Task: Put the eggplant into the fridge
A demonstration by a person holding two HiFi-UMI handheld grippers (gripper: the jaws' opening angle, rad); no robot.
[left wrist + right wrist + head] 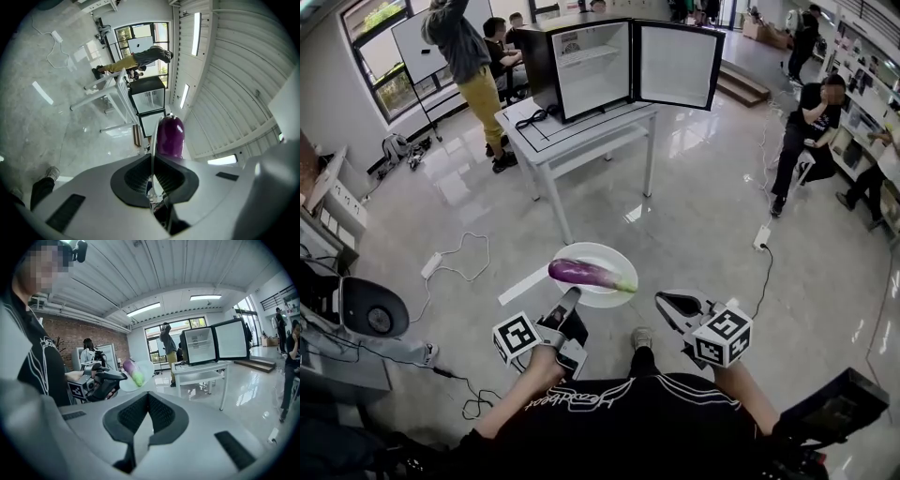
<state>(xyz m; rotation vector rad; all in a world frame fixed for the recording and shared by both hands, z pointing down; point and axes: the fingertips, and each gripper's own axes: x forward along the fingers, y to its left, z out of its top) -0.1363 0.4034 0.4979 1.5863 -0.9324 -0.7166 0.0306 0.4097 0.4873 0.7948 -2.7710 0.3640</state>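
Left gripper (pixel 571 296) pinches the rim of a white plate (pixel 596 254) carrying the eggplant (pixel 586 273). Right gripper (pixel 662 302) has its jaws pressed together, empty. Far ahead, the fridge (pixel 591 66) stands open on a table (pixel 581 128).

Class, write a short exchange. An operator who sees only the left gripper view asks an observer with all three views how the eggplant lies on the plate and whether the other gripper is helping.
Operator: I see a thin white rim in my jaws and a purple end beyond it. How does that thing lie?
Observer: The eggplant lies crosswise on the round white plate, with its green stem end toward the person's right.
Operator: Is the other gripper helping to carry the plate?
Observer: No. The right gripper is shut on nothing and hangs beside the plate without touching it.
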